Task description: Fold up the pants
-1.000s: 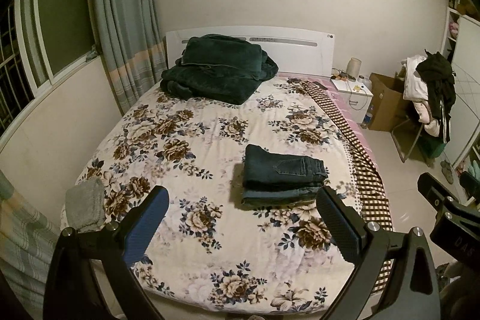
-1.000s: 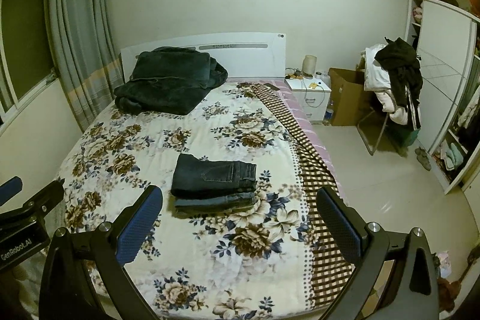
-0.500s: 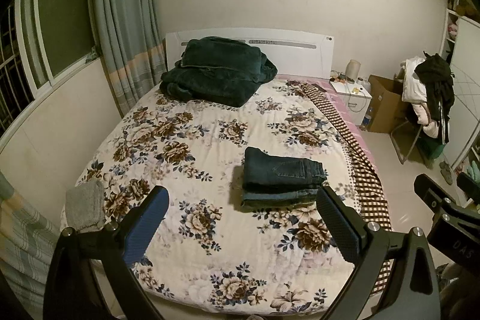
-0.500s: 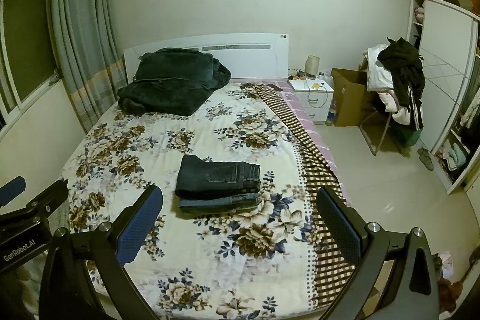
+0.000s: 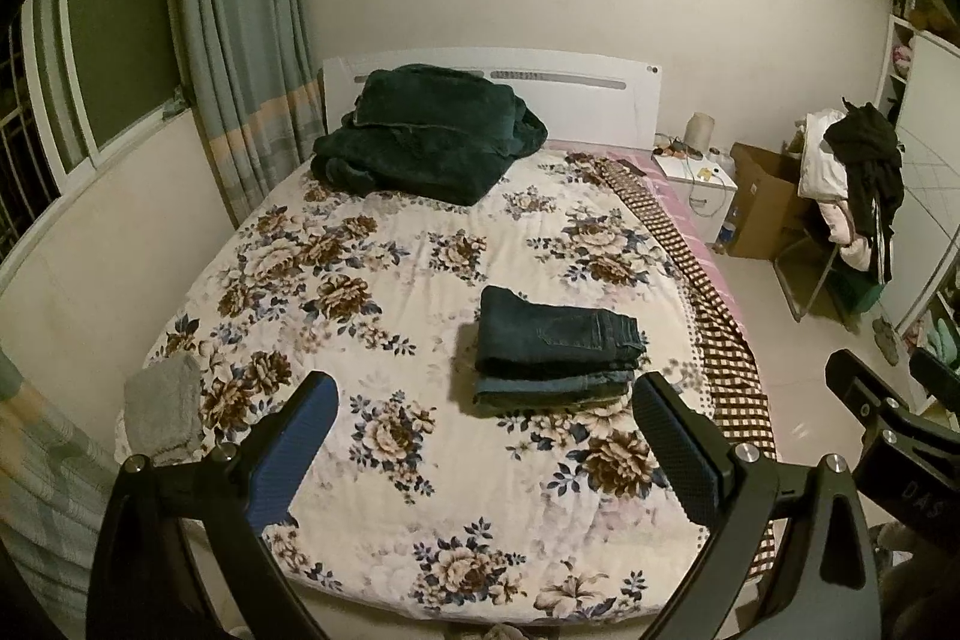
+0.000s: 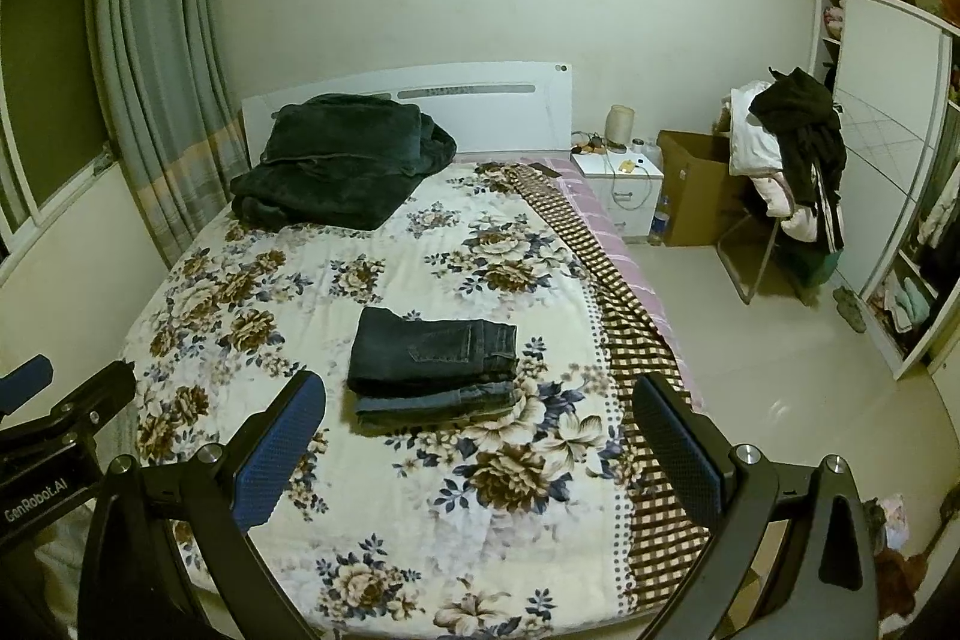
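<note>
left wrist view: the left gripper hangs above the foot of the bed, its blue-padded fingers spread wide with nothing between them. seen through that gap, at about one o'clock from the gripper, lies the dark blue denim pants, folded into a compact rectangular stack on the cream floral quilt. the stack sits toward the right half of the quilt, near the brown-and-cream checked sheet that hangs over the bed's edge, probably because that side was nearest to the person's reach.

right wrist view: the right gripper is likewise spread wide and holds nothing; the same pants appear at about eleven o'clock from it, well apart from both pads. part of the other tool shows at the left edge of this view, so the two grippers stand side by side, clear of the cloth.

the layers lie squarely one on another, edges roughly flush, which suggests the folding is complete and the grippers are held back so as not to disturb it. at twelve o'clock, against the white headboard, a dark green plush blanket is heaped, well apart from the pants. a small grey cloth rests at the quilt's nine o'clock edge. a chair piled with black and white clothes stands off at two o'clock, beside a brown cardboard box.
</note>
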`<action>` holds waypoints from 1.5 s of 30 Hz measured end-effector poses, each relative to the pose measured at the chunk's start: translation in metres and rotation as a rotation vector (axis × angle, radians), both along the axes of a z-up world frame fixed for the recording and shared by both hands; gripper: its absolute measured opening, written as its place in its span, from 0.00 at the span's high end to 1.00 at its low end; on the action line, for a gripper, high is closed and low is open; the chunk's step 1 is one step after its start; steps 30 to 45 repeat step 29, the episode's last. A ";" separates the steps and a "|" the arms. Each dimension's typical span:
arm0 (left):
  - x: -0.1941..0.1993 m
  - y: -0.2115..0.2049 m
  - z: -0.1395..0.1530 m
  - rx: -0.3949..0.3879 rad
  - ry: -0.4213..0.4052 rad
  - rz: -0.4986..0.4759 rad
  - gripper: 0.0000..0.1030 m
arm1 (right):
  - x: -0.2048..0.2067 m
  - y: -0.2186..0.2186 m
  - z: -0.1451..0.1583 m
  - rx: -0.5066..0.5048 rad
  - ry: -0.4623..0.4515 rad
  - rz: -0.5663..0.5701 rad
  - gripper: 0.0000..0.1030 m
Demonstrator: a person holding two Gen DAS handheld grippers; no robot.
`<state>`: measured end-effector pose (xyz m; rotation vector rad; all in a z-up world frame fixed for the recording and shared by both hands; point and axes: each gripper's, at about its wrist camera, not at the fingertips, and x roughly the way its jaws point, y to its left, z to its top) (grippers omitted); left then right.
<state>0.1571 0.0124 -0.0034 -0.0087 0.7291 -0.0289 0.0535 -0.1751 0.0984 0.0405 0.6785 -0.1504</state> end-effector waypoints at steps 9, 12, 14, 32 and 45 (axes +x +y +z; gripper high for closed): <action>0.003 -0.005 -0.001 0.001 0.025 -0.001 0.03 | -0.003 0.001 -0.007 0.003 0.014 -0.008 0.00; 0.003 -0.005 -0.001 -0.001 0.025 -0.001 0.03 | -0.001 -0.002 -0.007 0.007 0.017 -0.007 0.00; 0.003 -0.004 -0.002 -0.001 0.028 -0.001 0.03 | -0.001 -0.001 -0.010 0.009 0.020 -0.004 0.00; 0.000 -0.005 -0.004 -0.005 0.019 0.004 0.03 | 0.000 -0.003 -0.011 0.011 0.024 -0.003 0.00; 0.000 -0.005 -0.004 -0.005 0.019 0.004 0.03 | 0.000 -0.003 -0.011 0.011 0.024 -0.003 0.00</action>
